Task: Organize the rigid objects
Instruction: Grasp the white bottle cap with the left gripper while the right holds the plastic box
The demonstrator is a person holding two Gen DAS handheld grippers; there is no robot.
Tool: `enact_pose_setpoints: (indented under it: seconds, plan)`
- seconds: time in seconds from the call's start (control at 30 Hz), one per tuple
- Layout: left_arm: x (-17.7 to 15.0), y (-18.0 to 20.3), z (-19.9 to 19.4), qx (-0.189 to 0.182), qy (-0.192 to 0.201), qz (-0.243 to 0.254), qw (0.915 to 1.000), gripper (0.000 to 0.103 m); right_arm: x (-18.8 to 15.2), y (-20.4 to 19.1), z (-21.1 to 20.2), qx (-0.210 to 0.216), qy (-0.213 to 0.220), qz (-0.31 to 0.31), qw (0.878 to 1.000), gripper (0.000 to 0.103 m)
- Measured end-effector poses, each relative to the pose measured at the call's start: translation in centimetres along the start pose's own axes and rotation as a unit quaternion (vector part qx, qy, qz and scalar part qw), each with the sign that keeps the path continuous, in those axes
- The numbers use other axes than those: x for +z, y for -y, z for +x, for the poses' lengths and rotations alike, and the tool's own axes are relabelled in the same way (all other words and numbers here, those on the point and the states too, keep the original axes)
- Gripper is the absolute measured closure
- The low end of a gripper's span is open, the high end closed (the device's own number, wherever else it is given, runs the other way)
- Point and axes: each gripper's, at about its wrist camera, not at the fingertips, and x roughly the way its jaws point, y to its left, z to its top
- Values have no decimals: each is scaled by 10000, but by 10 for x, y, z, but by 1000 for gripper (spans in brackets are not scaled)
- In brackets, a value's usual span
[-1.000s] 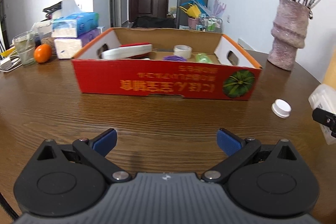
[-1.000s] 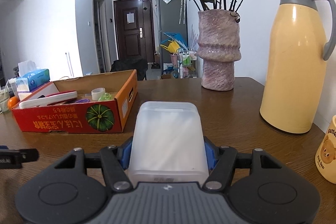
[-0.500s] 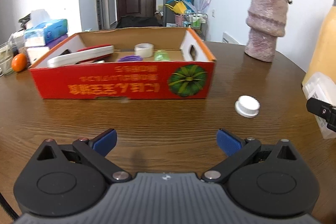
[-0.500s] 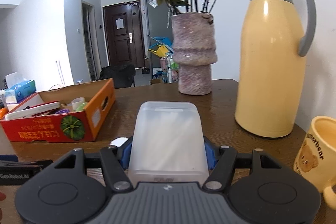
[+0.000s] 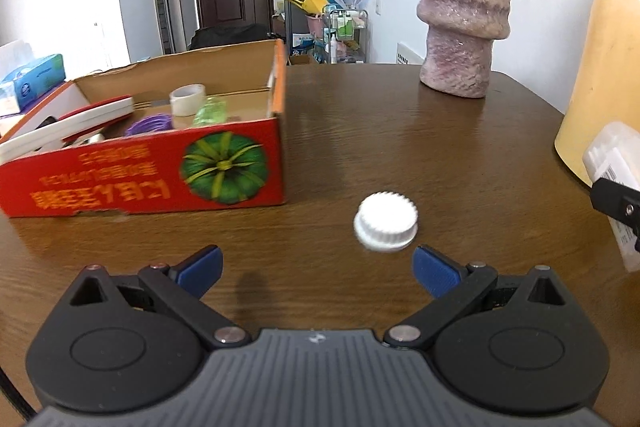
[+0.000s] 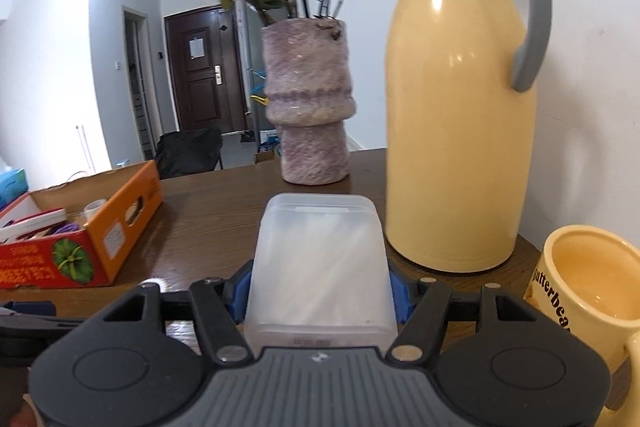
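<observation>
A white ribbed bottle cap [image 5: 386, 227] lies on the brown table, just ahead of my left gripper [image 5: 318, 269] and slightly right of its centre. That gripper is open, its blue pads wide apart with nothing between them. My right gripper [image 6: 318, 293] is shut on a translucent white plastic box [image 6: 320, 263], which stands up between its blue pads. The same box [image 5: 612, 159] shows at the right edge of the left wrist view. A red and orange cardboard box [image 5: 152, 163] [image 6: 80, 247] at the left holds a tape roll [image 5: 187, 99], a purple coil, a green item and a white and red object.
A yellow thermos jug [image 6: 460, 107] stands close ahead on the right, and a yellow mug [image 6: 588, 287] sits at the right edge. A pink textured vase [image 5: 464, 19] with dried roses stands further back. Tissue boxes [image 5: 30, 81] lie beyond the cardboard box.
My left gripper has swung right: the cardboard box slid left and the white cap came from the far right to just ahead of the pads. The right gripper also moved right, nearer the thermos and mug.
</observation>
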Motion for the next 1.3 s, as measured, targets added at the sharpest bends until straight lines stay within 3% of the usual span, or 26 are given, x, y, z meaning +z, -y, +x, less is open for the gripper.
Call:
enact_pose_setpoints:
  seconds: [0.5,0.67,0.83,1.3]
  plan:
    - [19,31,35,138,-85,32,9999,1,0,10,29,-198,-93,31,9998,39]
    - [20,31,38,-12,-125,14,9999,23,-1,8,29,-209,-82,-19,9997,39]
    - [18,34,33,-299,0,161,9994,62,-1,7,28,-199,-78,-54,9998,39]
    - [16,26,23,-414,109,191,9989,62,-3,0,16,-139,93,-191,9997,39]
